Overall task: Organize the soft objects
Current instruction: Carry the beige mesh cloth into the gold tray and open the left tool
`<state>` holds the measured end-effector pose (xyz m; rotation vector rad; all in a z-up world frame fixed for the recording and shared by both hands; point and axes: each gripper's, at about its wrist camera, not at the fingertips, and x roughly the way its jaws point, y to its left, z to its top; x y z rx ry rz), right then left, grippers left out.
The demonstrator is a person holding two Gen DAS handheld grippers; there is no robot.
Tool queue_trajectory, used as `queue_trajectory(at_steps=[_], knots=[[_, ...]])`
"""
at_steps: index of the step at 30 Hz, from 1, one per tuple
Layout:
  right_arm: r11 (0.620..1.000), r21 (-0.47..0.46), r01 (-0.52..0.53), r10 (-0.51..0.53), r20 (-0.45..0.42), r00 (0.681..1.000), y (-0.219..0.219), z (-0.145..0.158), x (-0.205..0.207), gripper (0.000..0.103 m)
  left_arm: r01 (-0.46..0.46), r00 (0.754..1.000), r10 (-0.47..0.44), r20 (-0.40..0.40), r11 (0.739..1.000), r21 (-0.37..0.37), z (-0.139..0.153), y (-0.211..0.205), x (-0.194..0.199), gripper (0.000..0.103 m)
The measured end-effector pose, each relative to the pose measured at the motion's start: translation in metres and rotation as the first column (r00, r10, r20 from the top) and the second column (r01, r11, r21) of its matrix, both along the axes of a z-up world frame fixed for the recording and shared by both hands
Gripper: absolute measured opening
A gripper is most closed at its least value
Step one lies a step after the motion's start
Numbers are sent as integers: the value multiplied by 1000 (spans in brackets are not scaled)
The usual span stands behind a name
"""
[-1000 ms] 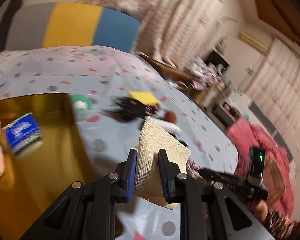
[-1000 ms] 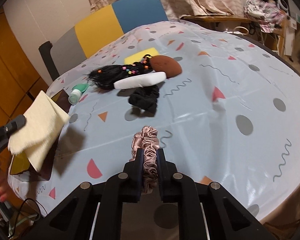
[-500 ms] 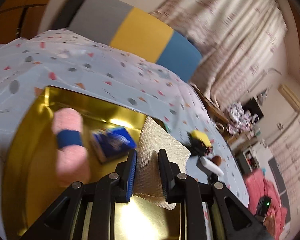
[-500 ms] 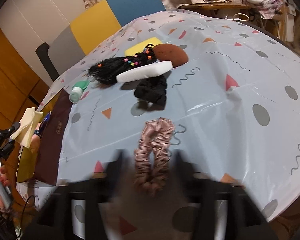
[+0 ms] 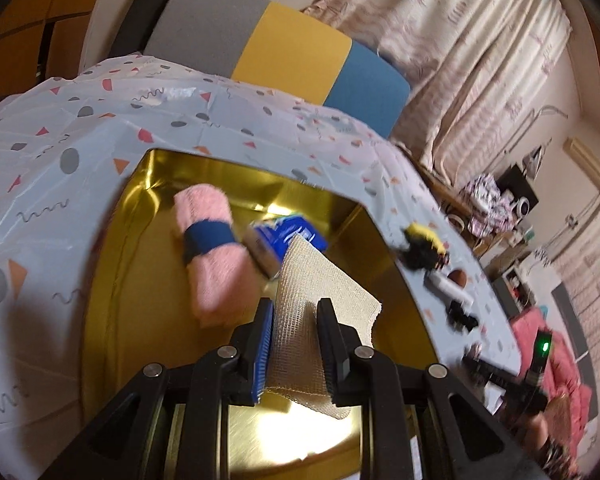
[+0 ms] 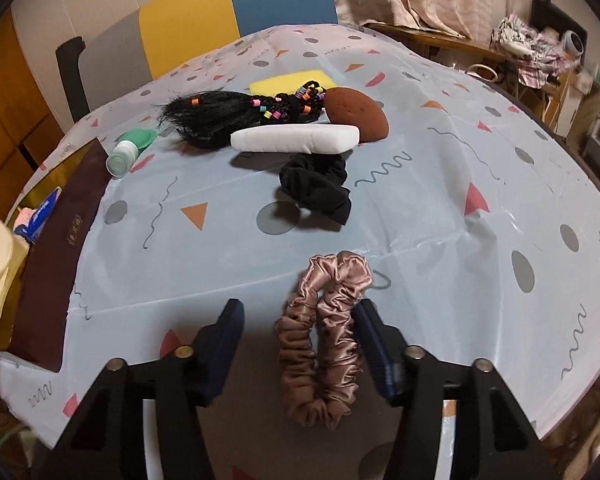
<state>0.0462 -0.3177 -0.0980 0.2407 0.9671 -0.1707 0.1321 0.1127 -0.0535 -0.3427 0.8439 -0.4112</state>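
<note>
Hovering over gold tray, left gripper pinching beige mesh cloth: lower before release; right gripper jaws closing round pink satin scrunchie.

Both fisheye views are dimly, warmly lit and bent and vignetted at the corners, with glare thrown off the gold tray at lower centre and motion blur seen across the left view.

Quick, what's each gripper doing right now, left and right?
Left gripper: shut on the beige mesh cloth, over the gold tray.
Right gripper: jaws closing around the pink scrunchie, not clamped.
</note>
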Motion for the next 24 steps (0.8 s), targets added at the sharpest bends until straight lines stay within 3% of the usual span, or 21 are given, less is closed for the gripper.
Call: queue_trajectory(at_steps=[1, 2, 3, 12, 18, 22, 24], knots=[[1000, -3, 2, -2, 0, 1000, 0, 0, 1, 42, 0, 1000, 0, -11, 1000, 6, -2, 4, -3, 21], [1000, -8, 0, 0, 1, 1000, 2, 0, 2, 26, -3, 1000, 3, -18, 1000, 6, -4, 8, -6, 21], [1000, -9, -4, 4, 2, 1000, 2, 0, 3, 24, -8, 1000, 9, -24, 1000, 7, -4, 12, -8, 21], [998, 54, 19, -20, 29, 999, 7, 6, 5, 20, -115, 992, 117, -55, 992, 45, -8, 47, -21, 22], [997, 76, -10, 3, 91, 996, 22, 27, 2, 20, -194, 980, 200, -21, 968, 162, -2, 55, -26, 22], [996, 81, -40, 30, 132, 991, 34, 42, 3, 20, -226, 972, 234, 7, 935, 274, -1, 51, -28, 24], [994, 95, -59, 44, 151, 988, 41, 49, 5, 20, -225, 972, 236, 0, 926, 304, -3, 48, -27, 34]])
